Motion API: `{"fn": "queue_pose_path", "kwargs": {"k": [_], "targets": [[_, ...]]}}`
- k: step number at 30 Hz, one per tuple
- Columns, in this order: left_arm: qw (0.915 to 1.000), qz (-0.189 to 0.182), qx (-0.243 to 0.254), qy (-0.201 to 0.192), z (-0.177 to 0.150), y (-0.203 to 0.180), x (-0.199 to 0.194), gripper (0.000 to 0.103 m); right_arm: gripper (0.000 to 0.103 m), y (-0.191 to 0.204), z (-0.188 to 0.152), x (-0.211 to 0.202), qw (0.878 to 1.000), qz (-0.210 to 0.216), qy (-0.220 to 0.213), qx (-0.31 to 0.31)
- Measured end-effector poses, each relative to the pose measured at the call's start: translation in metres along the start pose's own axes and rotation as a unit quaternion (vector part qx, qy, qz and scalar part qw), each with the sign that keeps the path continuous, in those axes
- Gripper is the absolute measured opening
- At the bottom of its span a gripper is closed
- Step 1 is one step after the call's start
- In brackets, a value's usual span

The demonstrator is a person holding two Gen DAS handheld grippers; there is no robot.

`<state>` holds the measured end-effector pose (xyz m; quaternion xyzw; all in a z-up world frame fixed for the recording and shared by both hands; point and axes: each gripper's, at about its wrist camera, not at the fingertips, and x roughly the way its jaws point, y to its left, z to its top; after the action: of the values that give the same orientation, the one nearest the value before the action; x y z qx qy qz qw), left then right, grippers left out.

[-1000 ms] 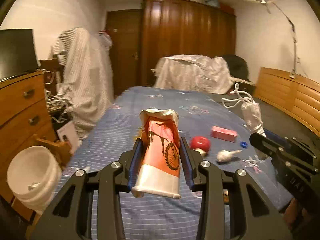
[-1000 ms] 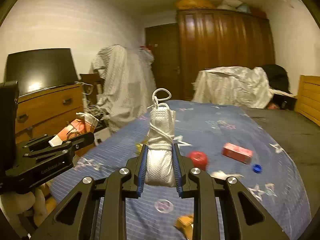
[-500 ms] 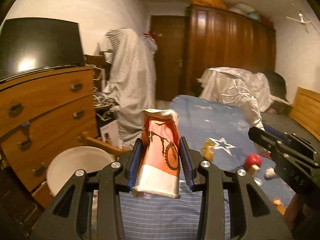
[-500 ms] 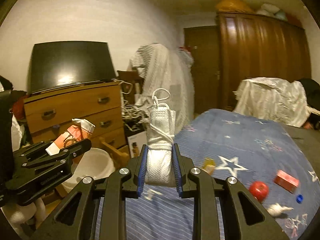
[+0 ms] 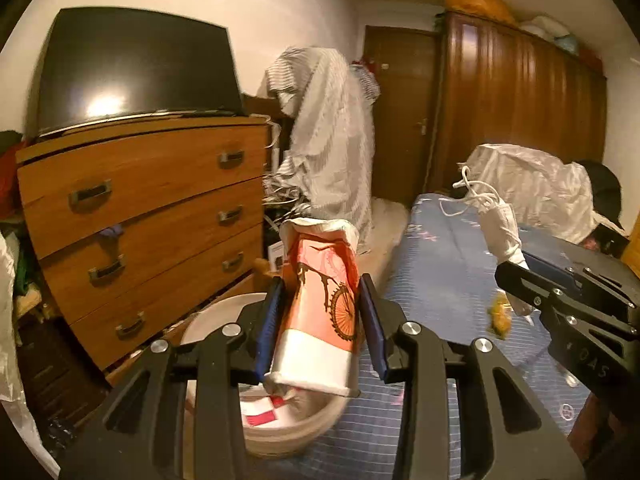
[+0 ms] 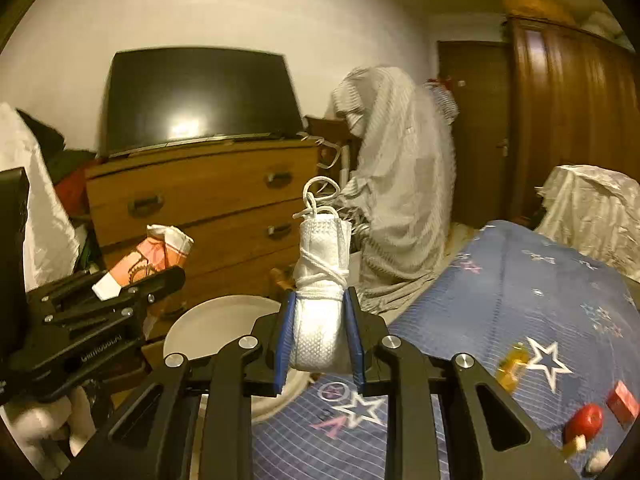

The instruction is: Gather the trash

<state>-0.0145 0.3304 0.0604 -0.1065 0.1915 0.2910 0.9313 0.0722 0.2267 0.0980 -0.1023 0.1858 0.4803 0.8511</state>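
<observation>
My left gripper [image 5: 322, 300] is shut on a crumpled orange paper cup with a bicycle print [image 5: 320, 300], held over the white bucket [image 5: 288, 432] beside the bed. Some trash lies in the bucket. My right gripper [image 6: 320, 308] is shut on a folded white face mask wound with its strings [image 6: 322, 300], held just right of the bucket [image 6: 212, 328], above the bed's edge. The right gripper and mask [image 5: 500, 228] show at the right of the left wrist view. The left gripper and cup [image 6: 148, 256] show at the left of the right wrist view.
A wooden chest of drawers [image 5: 152, 216] with a TV [image 5: 132, 68] stands behind the bucket. The blue star-print bed [image 6: 520, 320] holds a yellow wrapper [image 6: 512, 364], a red round object [image 6: 584, 420] and a red box [image 6: 622, 400]. A cloth-draped chair [image 5: 328, 136] and a wardrobe [image 5: 520, 112] stand behind.
Both grippers have swung left from over the bed toward the chest of drawers and bucket. The bucket now lies under the left gripper. Both still hold their items.
</observation>
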Motion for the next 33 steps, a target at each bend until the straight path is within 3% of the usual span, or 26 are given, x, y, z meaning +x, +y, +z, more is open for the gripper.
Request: {"fn": "queue_pose_path", "kwargs": {"k": [8, 11, 17, 23, 33], "targets": [[0.9975, 0.015, -0.014, 0.067, 0.009, 0.048, 0.045, 0.036, 0.025, 0.033, 0.019, 0.11, 0.989, 0.072, 0.128, -0.006], [0.9947, 0.017, -0.014, 0.1, 0.008, 0.059, 0.07, 0.037, 0.025, 0.042, 0.02, 0.161, 0.977, 0.088, 0.193, -0.012], [0.9866, 0.021, -0.023, 0.16, -0.006, 0.085, 0.111, 0.037, 0.025, 0.047, 0.011, 0.225, 0.956, 0.095, 0.275, -0.019], [0.9774, 0.029, -0.019, 0.209, -0.023, 0.102, 0.147, 0.037, 0.025, 0.051, 0.003, 0.268, 0.943, 0.102, 0.317, -0.022], [0.9741, 0.032, -0.022, 0.223, -0.034, 0.113, 0.166, 0.037, 0.025, 0.036, -0.016, 0.275, 0.938, 0.111, 0.327, -0.018]]}}
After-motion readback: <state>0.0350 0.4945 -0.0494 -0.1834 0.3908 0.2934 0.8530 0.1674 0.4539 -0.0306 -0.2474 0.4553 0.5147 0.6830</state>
